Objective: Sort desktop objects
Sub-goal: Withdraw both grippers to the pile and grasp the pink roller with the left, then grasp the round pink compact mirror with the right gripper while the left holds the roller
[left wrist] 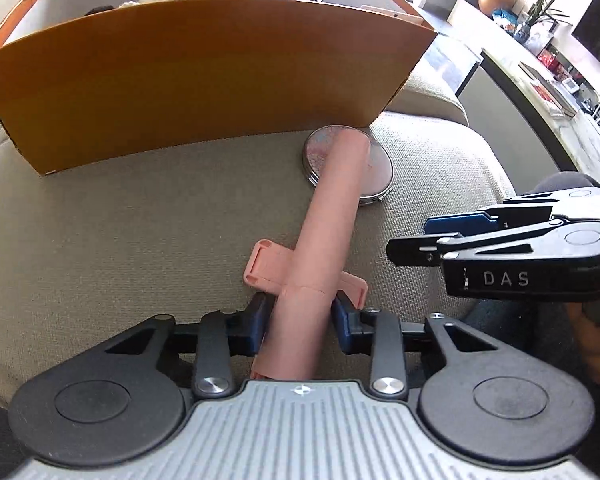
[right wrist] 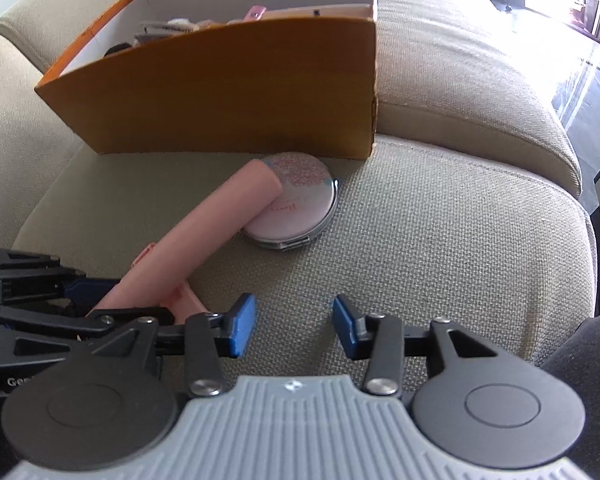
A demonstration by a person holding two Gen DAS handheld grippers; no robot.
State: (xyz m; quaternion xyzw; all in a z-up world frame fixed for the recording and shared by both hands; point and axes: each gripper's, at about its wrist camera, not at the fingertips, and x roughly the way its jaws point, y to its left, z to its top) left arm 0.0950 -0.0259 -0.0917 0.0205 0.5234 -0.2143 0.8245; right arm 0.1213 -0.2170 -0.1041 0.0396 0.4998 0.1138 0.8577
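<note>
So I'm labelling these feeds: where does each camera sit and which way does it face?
Left wrist: on the left gripper, facing down its jaws, closed on the pink tube; right gripper at the right edge.
Right wrist: on the right gripper, jaws open over the cushion.
Shared: tube, round mirror, orange box.

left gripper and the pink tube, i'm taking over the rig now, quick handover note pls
Left gripper: jaws around the pink tube, pads look pressed on it; its far end rests on the round compact mirror.
Right gripper: open, empty, over bare sofa cushion.
Pink clip piece lies under the tube.
Orange box behind already holds several items.
Left to do: tube, clip piece and mirror are not yet in the box.
</note>
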